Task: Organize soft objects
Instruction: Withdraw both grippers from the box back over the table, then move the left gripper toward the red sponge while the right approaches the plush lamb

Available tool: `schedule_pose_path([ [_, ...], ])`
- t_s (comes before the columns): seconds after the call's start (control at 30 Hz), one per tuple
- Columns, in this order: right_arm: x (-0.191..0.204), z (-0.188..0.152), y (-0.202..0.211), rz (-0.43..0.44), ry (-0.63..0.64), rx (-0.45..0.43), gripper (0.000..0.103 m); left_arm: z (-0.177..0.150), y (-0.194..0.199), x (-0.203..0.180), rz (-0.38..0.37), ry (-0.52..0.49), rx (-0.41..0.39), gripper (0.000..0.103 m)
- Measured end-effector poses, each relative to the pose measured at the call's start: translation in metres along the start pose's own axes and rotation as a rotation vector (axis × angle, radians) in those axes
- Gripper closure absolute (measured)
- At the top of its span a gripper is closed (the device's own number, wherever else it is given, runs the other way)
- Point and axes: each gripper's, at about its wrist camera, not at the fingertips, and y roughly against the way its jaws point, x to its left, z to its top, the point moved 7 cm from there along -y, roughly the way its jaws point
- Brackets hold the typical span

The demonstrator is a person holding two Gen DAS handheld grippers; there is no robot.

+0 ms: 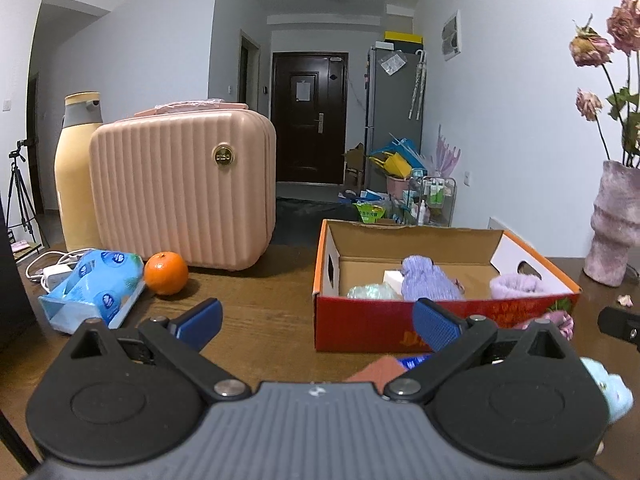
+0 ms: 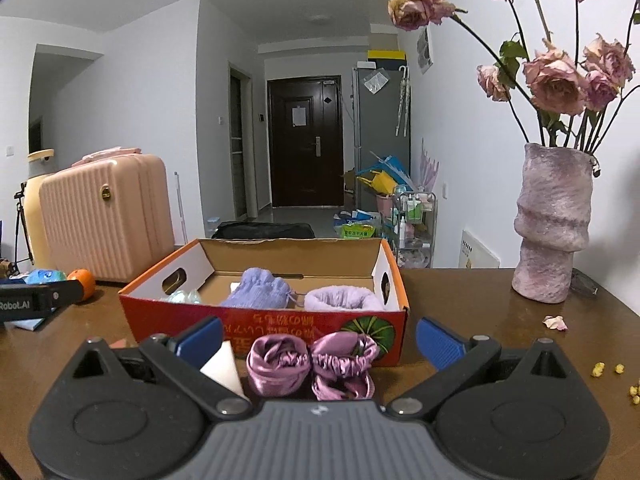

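Two satin pieces, a rolled pink-purple bundle (image 2: 278, 364) and a ruffled scrunchie (image 2: 346, 364) touching it on its right, lie low in the centre of the right wrist view, directly ahead of the right gripper (image 2: 318, 338) and between its widely spread blue pads, with nothing held. Taken together the pair runs crosswise to the fingers, so I judge that closing around either one needs only a short push forward and down. The right gripper is clearly the nearer tool.

In the left wrist view, from the left edge: a blue tissue pack (image 1: 94, 290), an orange (image 1: 166, 273), and behind them a pink ribbed case (image 1: 182, 188) beside a cream bottle (image 1: 78, 172). The left gripper (image 1: 316, 322) hovers in the lower centre, jaws apart and empty, above the brown table (image 1: 260, 308). Something pale blue and soft (image 1: 612, 394) peeks out at the lower right; I cannot tell what it is.

The open cardboard box (image 2: 264, 320) stands just behind the satin pieces, its red front wall nearly touching them. Inside it are a crinkly greenish thing (image 2: 186, 296), a lavender knit item (image 2: 260, 290) and a lilac fluffy cuff (image 2: 340, 300). That front wall is the obstacle, I think: a lifted piece must clear it. At the far right stands a mauve vase (image 2: 554, 224) of dried roses, well apart, with a fallen petal (image 2: 555, 322) on the table.
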Motion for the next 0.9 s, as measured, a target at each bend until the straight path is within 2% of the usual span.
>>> schedule_pose_path([
  [0.5,0.003,-0.029,0.053,-0.003,0.024,-0.010,0.000,-0.032,0.053,0.009,-0.018,-0.048,0.016,0.000],
  [0.9,0.009,-0.052,0.087,-0.020,0.055,-0.014,0.000,-0.053,0.084,0.018,-0.028,-0.049,0.035,0.000],
])
